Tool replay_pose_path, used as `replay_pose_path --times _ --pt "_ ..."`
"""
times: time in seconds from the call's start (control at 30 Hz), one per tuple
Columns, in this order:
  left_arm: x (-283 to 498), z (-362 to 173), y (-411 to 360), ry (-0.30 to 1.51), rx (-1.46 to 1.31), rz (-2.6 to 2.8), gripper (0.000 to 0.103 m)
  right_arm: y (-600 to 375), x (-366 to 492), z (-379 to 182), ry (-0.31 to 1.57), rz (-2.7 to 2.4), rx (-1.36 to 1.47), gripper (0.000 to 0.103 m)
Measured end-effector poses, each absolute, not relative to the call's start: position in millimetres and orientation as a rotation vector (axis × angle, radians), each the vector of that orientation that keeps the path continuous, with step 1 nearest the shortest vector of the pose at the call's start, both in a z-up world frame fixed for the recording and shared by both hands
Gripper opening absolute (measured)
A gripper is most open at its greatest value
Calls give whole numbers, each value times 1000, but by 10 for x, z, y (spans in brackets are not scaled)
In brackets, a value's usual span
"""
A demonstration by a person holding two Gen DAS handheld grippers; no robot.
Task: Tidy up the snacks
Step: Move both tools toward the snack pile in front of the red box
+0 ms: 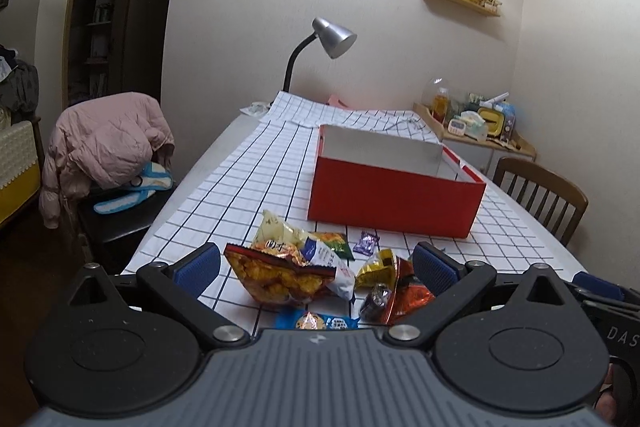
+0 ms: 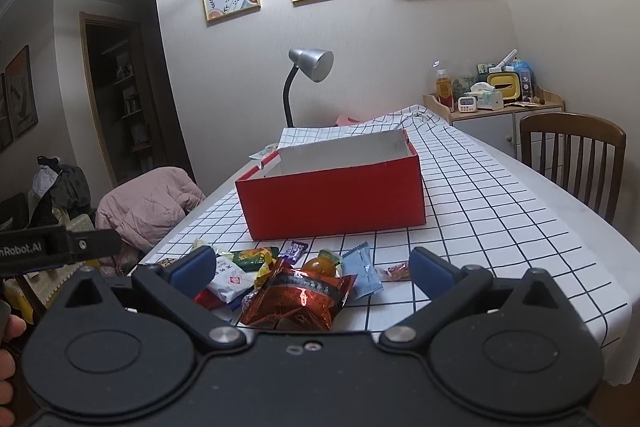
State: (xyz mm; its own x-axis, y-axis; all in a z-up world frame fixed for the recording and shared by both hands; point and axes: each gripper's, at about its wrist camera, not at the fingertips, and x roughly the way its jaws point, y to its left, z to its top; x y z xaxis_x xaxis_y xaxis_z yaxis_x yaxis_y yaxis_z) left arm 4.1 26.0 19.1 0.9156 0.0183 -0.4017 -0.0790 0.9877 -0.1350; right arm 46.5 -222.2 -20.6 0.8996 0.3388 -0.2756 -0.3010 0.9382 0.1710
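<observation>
Left tongs [image 1: 316, 269] wide open, nothing held, hovering over the snack pile w/ the orange chip bag [image 1: 276, 277] between the fingers. Right tongs [image 2: 312, 269] also spread, empty, above the dark red foil packet [image 2: 298, 301]. All snacks visible are loose on the counter [image 2: 500, 227] near edge: green pack [image 2: 256, 257], purple candy [image 1: 366, 242], light blue sachet [image 2: 362, 273]. Red box [image 2: 332, 203] beyond pile, what shows of the inside is bare, floor not visible. Est: nothing sorted yet, whole pile left.

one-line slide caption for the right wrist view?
Open right gripper poised over a pile of snack packets on the checked tablecloth, red box waiting open behind.
</observation>
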Motion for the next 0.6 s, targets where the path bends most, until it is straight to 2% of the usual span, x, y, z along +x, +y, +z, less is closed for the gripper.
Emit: replay_pose_path --times 0.6 --pt "16 195 140 453 -129 17 103 -2243 446 -197 340 299 163 103"
